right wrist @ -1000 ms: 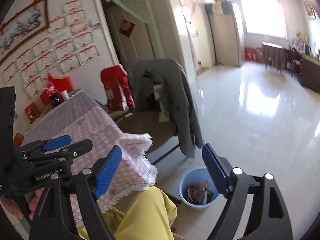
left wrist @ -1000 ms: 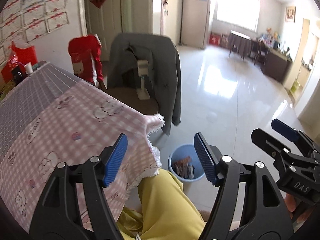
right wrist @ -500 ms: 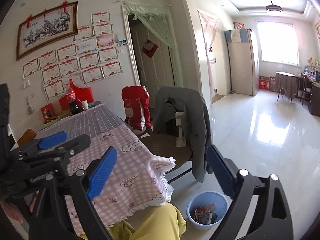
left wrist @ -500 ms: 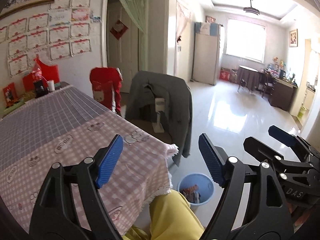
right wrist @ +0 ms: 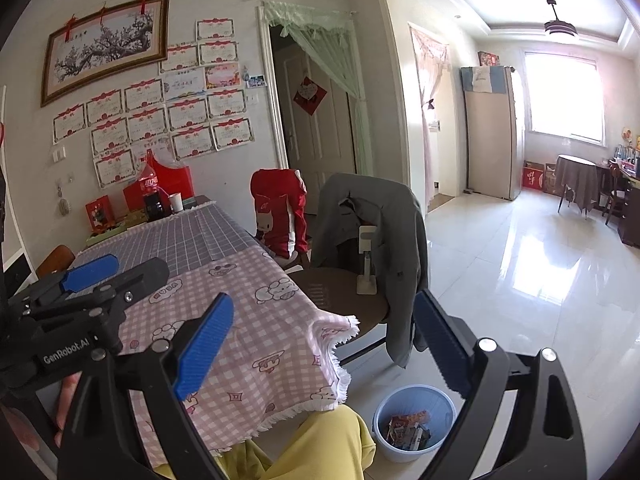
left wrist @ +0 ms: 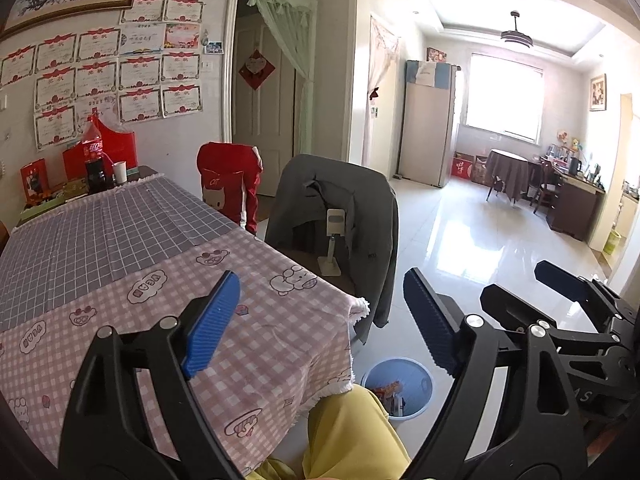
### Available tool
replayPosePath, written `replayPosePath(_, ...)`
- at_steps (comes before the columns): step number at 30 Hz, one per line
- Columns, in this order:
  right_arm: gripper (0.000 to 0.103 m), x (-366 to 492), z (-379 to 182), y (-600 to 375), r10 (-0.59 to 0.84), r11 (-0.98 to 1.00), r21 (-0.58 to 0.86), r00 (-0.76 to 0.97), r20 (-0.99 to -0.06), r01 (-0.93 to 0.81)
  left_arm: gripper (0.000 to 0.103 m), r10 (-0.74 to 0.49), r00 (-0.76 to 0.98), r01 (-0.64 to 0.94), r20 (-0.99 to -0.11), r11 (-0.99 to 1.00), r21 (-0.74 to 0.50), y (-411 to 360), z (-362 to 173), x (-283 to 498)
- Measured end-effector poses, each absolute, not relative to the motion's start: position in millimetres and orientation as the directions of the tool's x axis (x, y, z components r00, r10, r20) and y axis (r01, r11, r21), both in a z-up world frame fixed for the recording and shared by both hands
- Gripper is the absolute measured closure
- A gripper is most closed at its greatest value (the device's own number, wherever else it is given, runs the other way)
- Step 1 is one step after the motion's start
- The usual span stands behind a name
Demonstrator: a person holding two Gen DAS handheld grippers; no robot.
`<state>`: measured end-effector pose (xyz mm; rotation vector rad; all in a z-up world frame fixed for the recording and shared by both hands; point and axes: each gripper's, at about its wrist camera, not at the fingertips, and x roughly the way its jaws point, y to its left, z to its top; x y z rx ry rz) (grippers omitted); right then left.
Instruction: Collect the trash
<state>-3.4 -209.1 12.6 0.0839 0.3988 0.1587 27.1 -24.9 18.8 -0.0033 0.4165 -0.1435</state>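
A light blue trash bin [right wrist: 414,420] stands on the floor by the table corner, holding several wrappers [right wrist: 408,426]. It also shows in the left wrist view [left wrist: 400,386]. My left gripper [left wrist: 320,324] is open and empty, held above the pink checked tablecloth [left wrist: 120,320]. My right gripper [right wrist: 324,344] is open and empty, held above the table corner and the bin. Each gripper shows in the other's view: the right one [left wrist: 552,300] and the left one [right wrist: 96,276]. No loose trash shows on the table.
A chair with a grey jacket [right wrist: 384,232] and a chair with a red cover [right wrist: 280,208] stand along the table's right side. A cola bottle [left wrist: 94,160], cup and red boxes sit at the table's far end. My yellow-trousered knee [right wrist: 320,440] is below. Shiny tiled floor extends to the right.
Both grippers have tilted upward, so the views now take in more of the room and the wall. The bin has dropped lower in both views. Both stay open and empty.
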Motion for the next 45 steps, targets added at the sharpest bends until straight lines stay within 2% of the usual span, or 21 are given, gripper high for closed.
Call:
replayPosePath(20, 0.013, 2.0, 9.0, -200.4, 0.171, 0.985, 0.102, 0.897, -0.409, -0.141, 0.020, -0.133, 0.875, 0.122, -0.465, 0.991, -0.055, -18.4, 8.8, 35.3)
replayPosePath(45, 0.013, -2.2, 7.1, -199.7, 0.181, 0.983, 0.107, 0.899, -0.399, -0.150, 0.019, -0.117, 0.887, 0.108, -0.447, 0.993, -0.044, -22.6, 13.2, 31.5)
